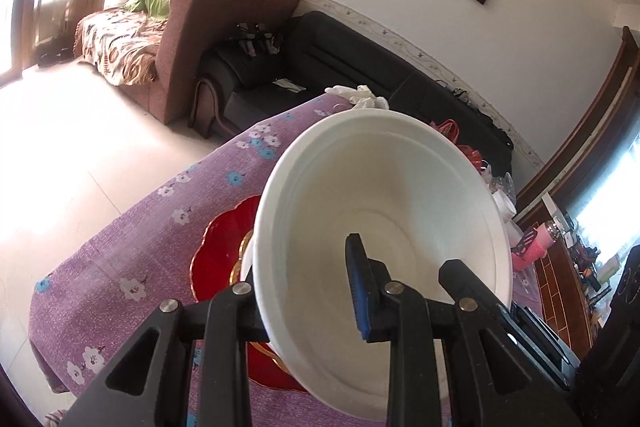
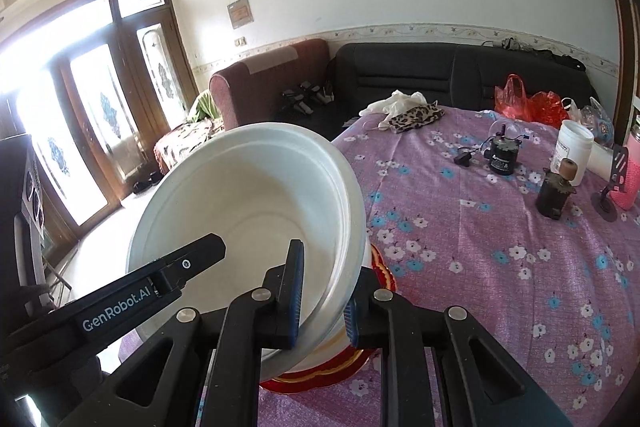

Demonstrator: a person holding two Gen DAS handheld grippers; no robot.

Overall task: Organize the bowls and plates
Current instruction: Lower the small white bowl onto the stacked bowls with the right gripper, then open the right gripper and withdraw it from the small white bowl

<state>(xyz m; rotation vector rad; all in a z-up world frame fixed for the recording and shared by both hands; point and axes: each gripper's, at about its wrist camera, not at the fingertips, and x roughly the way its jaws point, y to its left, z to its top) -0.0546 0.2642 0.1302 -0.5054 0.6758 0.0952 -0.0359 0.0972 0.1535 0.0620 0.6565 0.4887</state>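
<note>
The left gripper (image 1: 308,291) is clamped on the near rim of the white bowl (image 1: 384,203), one finger inside the bowl and the other outside its wall. The right gripper (image 2: 322,299) is closed on the same bowl (image 2: 248,203), its blue-padded fingers (image 2: 295,291) pinching the rim from the opposite side; in the right wrist view the left gripper's finger (image 2: 120,303) reaches into the bowl from the left. The bowl is tilted, its mouth turned toward both cameras, and it seems to be more than one bowl nested together, though the count cannot be told. Just under the bowl lies a red plate (image 1: 224,247) with a gold edge, flat on the table (image 1: 132,235), which wears a purple flowered cloth. Whether the bowl touches the plate cannot be told. Beyond the bowl, to its right on the cloth, stand a dark bottle (image 2: 554,193), a small black motor (image 2: 502,153) and a white jar (image 2: 572,151). Farther still, near the table's far edge, lie a leopard-print cloth (image 2: 416,117) and red bags (image 2: 528,103). Behind the table runs a black sofa (image 2: 420,75).
</note>
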